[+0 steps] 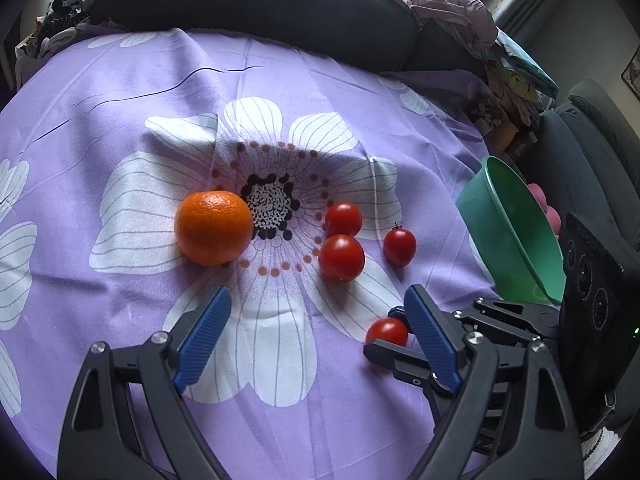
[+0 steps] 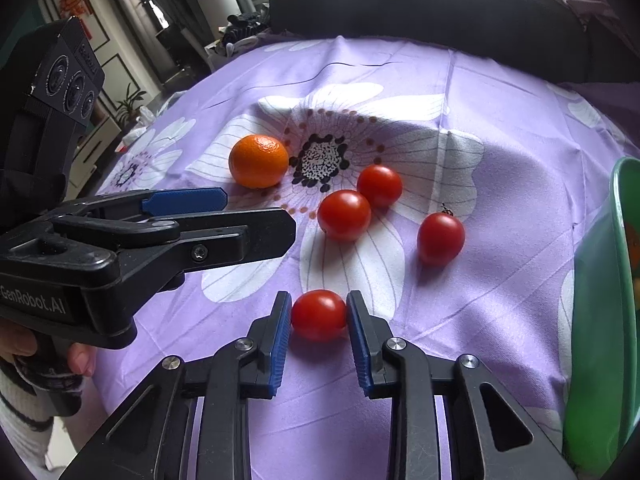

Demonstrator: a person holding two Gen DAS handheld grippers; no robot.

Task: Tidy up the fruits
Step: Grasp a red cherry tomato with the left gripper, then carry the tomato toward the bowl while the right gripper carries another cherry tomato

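Observation:
An orange (image 1: pixel 215 233) (image 2: pixel 258 161) and several cherry tomatoes lie on a purple flowered cloth (image 1: pixel 120 92) (image 2: pixel 500 120). Two tomatoes touch each other (image 1: pixel 341 257) (image 2: pixel 344 215), a third (image 1: pixel 399 246) (image 2: pixel 440 238) lies apart to the right. My right gripper (image 2: pixel 319 312) is shut on the nearest tomato (image 2: pixel 319 314) (image 1: pixel 386 331), which rests on the cloth. My left gripper (image 1: pixel 318 312) is open and empty above the cloth, near the fruit; it also shows in the right wrist view (image 2: pixel 224 216).
A green bowl (image 1: pixel 516 232) (image 2: pixel 600 320) stands tilted at the right edge of the cloth. A dark chair back (image 1: pixel 256 4) (image 2: pixel 420 4) rises behind the table. Clothes (image 1: pixel 452 12) are piled at the far right.

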